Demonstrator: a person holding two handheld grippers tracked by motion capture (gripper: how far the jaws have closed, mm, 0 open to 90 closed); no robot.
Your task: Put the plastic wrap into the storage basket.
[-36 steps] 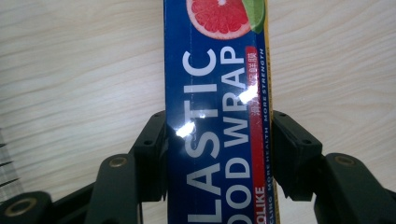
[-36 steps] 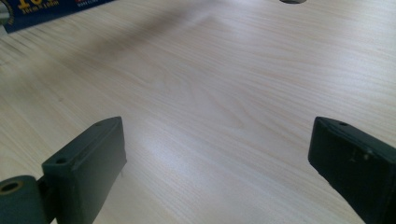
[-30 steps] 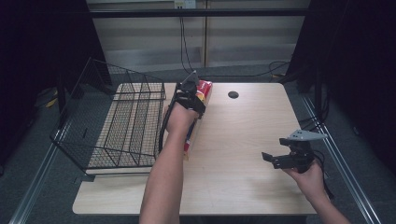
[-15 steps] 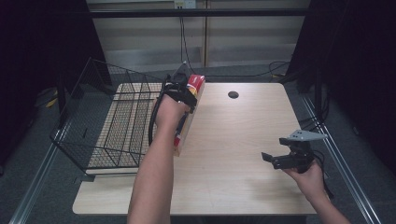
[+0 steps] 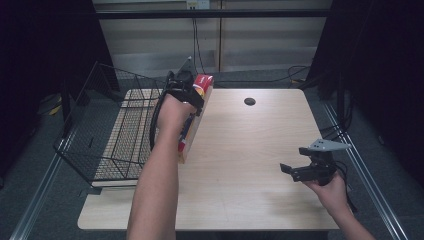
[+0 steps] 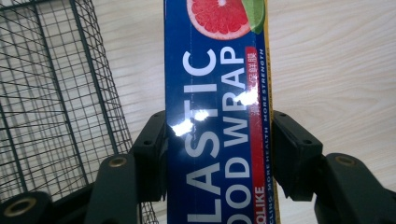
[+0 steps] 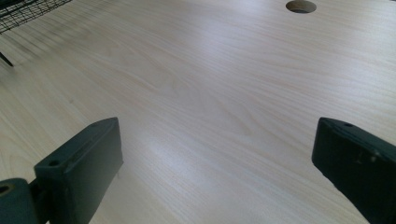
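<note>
Clamping wrap box (image 6: 217,112), L gripper (image 6: 219,154) hides its middle; R gripper (image 7: 217,172) jaws apart, empty.

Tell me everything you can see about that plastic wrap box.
The plastic wrap box is a long, narrow glossy carton, blue with white lettering, a red strip and a grapefruit picture at one end. The left gripper clamps it across its width, both jaws pressed on its sides. It hangs tilted over the wooden table, right beside the black wire basket.
</note>
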